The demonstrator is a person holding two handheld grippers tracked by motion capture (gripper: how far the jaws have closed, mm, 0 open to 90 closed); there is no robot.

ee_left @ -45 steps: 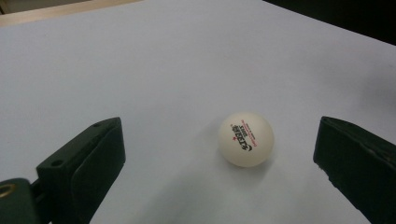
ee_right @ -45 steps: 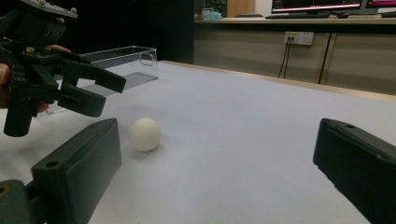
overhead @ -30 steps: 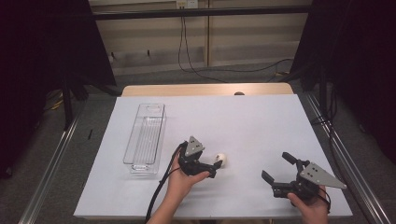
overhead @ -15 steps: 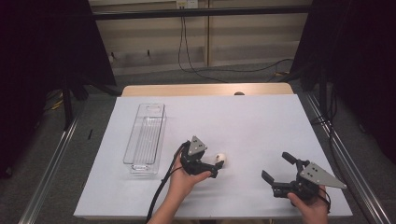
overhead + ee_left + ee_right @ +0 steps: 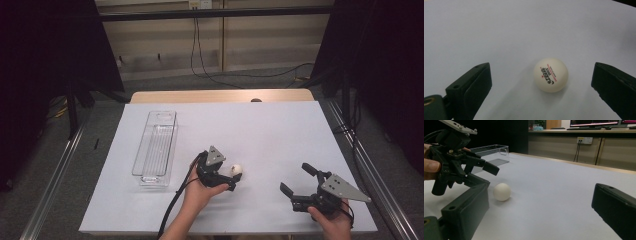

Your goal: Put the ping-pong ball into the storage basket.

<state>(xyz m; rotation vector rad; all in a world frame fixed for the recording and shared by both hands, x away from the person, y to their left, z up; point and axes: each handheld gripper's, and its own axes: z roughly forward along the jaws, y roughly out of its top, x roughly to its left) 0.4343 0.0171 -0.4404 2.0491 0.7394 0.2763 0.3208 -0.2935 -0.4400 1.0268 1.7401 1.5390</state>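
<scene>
Ball (image 5: 551, 75), white table-tennis type, sits on the table sheet (image 5: 280, 130) between the spread jaws of the left gripper (image 5: 231, 181), touching neither. Judged: approach done; closing, lift and any placing remain. Clear tray (image 5: 156, 147) lies well off to that gripper's far side, empty. Right gripper (image 5: 299, 187), jaws also wide apart, holds nothing and stands well apart. Open sheet all around the ball; near table edge lies close behind both hands.
</scene>
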